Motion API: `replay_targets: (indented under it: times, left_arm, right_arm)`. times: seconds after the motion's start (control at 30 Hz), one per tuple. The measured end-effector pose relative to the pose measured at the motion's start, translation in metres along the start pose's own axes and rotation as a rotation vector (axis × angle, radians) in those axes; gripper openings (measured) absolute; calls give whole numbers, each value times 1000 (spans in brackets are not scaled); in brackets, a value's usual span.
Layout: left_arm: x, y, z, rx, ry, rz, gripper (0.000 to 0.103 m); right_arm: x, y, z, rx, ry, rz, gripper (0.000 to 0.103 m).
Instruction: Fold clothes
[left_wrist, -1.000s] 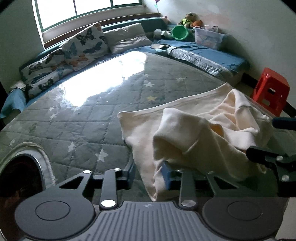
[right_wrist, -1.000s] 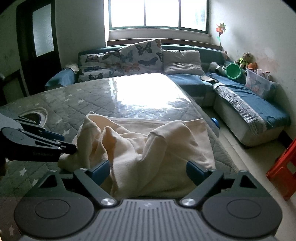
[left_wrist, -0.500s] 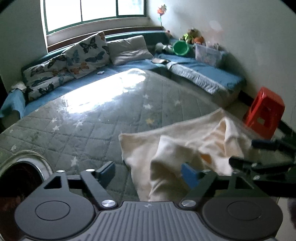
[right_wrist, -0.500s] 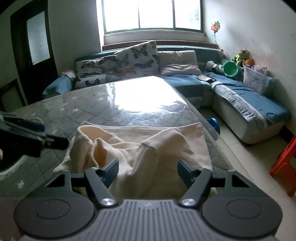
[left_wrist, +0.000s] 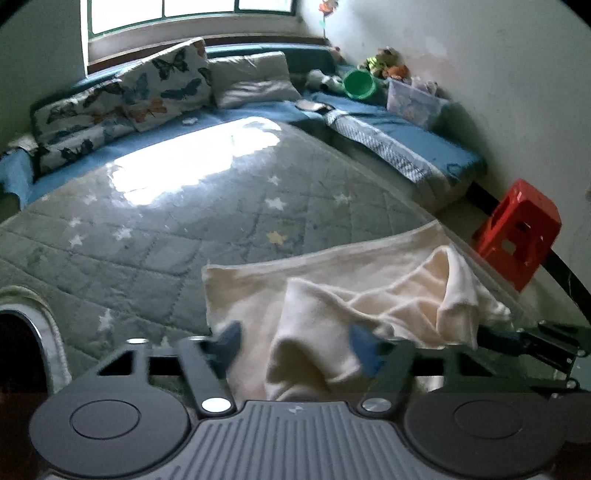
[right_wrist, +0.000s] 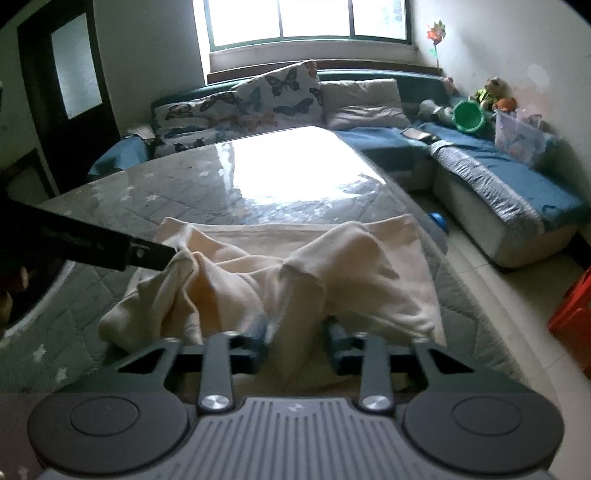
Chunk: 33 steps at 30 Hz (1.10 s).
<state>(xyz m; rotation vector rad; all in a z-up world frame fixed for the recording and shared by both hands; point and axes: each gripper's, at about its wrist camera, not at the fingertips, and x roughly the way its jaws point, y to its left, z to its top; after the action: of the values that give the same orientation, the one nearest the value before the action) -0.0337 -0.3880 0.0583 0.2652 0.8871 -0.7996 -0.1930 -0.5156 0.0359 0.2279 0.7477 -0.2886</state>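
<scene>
A crumpled cream garment (left_wrist: 369, 280) lies at the near right corner of the quilted star-patterned table (left_wrist: 166, 229). My left gripper (left_wrist: 295, 347) has its jaws closing around a raised fold; a gap still shows by the left pad. In the right wrist view the garment (right_wrist: 332, 258) bunches up in front of me. My right gripper (right_wrist: 297, 343) is closing on a fold, which fills the space between its blue pads. The right gripper (left_wrist: 484, 334) shows at the cloth's right edge, and the left gripper (right_wrist: 171, 258) at its left corner.
A blue corner sofa with butterfly cushions (left_wrist: 162, 85) wraps the far sides. On it are a green bucket (left_wrist: 358, 83) and a clear box (left_wrist: 410, 99). A red stool (left_wrist: 517, 236) stands on the floor to the right. A round dark opening (left_wrist: 22, 354) is at the left.
My left jaws spread wide and have since narrowed around a fold, and the hand has drawn back a little. The right jaws went from wide apart to tight on a fold.
</scene>
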Motion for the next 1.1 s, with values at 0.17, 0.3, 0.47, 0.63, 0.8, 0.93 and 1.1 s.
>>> replay_targets:
  times: [0.17, 0.3, 0.47, 0.63, 0.8, 0.93, 1.1]
  left_arm:
    - [-4, 6, -8, 3, 11, -28, 18]
    - [-15, 13, -15, 13, 3, -40, 8]
    - [-35, 25, -31, 27, -15, -13, 5]
    - [-53, 44, -50, 17, -40, 33, 3]
    - [-73, 65, -70, 7, -67, 98, 2]
    - [-86, 87, -87, -29, -70, 128, 2]
    - [-96, 113, -110, -70, -50, 179, 2]
  right_arm:
    - [-5, 0, -5, 0, -7, 24, 11]
    - [-15, 3, -13, -11, -18, 38, 9]
    - [-34, 7, -27, -29, -25, 67, 8]
    - [-55, 19, -43, -53, -23, 103, 8]
    - [-72, 40, -59, -86, -12, 162, 8]
    - [-82, 55, -69, -115, -1, 211, 8]
    - [-89, 71, -77, -165, 20, 247, 8]
